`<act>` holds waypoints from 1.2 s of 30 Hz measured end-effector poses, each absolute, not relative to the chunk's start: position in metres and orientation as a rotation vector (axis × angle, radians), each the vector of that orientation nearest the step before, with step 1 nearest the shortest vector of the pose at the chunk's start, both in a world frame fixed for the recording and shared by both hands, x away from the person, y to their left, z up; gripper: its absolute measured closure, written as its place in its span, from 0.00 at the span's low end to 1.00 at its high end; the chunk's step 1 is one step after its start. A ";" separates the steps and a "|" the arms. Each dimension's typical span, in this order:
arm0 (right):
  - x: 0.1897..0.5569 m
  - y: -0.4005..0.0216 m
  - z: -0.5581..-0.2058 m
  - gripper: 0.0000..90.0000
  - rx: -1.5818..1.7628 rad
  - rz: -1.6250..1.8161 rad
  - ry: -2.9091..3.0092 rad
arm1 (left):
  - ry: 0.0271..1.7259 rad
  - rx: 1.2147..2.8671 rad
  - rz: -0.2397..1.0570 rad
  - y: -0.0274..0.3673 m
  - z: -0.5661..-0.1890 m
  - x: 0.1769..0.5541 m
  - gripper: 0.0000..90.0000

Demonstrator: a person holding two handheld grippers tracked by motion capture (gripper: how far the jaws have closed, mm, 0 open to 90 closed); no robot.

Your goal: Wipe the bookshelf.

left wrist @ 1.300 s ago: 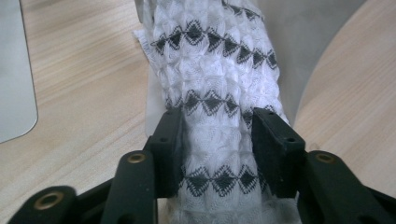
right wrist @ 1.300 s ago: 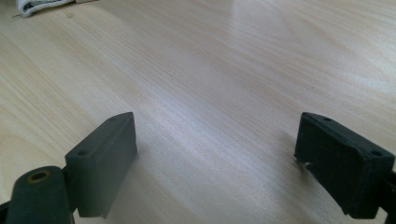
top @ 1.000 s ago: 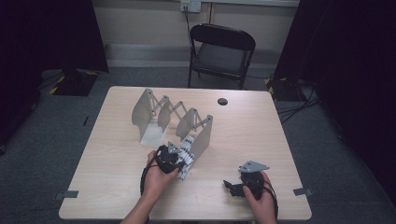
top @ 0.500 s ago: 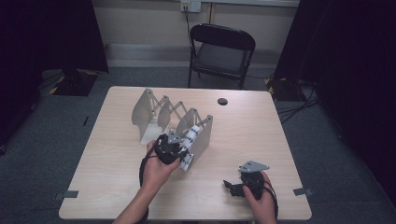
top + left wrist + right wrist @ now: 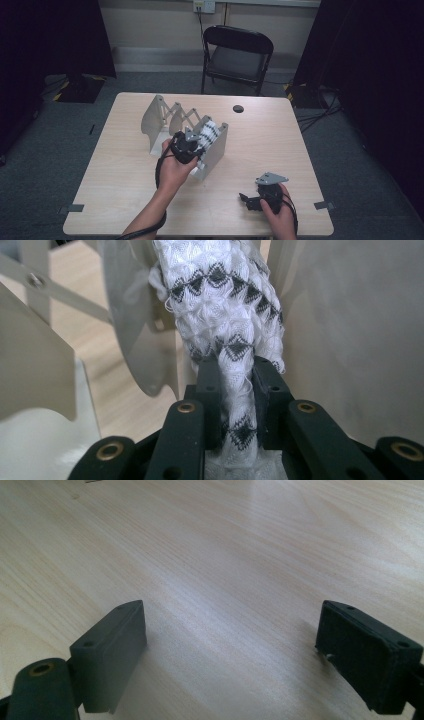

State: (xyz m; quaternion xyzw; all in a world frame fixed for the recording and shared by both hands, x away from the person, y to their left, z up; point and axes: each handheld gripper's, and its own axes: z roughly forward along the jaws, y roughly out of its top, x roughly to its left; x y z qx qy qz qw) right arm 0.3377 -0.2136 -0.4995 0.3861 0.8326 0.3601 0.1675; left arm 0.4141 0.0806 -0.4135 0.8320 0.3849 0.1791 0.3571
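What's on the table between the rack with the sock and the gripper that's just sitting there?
Nothing: in the high view, bare table runs from the rack to the right gripper.

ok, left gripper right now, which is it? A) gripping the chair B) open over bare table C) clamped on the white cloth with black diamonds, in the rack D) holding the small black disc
C: in the left gripper view, the left gripper has both pads pressed on the white cloth with black diamonds, between two plates of the accordion rack.
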 end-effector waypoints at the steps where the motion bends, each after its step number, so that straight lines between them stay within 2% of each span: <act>1: 0.338 -0.214 -0.500 0.13 1.098 1.025 2.369 | 0.999 2.151 0.455 0.080 -0.417 0.414 0.85; 14: 0.338 -0.214 -0.499 0.13 1.099 1.024 2.369 | 1.068 2.218 0.344 0.074 -0.465 0.415 0.86; 20: 0.338 -0.214 -0.499 0.13 1.099 1.024 2.369 | 1.080 2.222 0.315 0.078 -0.473 0.410 0.86; 28: 0.338 -0.214 -0.500 0.13 1.099 1.024 2.369 | 1.049 2.236 0.313 0.089 -0.469 0.400 0.85; 36: 0.338 -0.214 -0.499 0.13 1.099 1.024 2.369 | 0.978 2.199 0.382 0.092 -0.430 0.397 0.85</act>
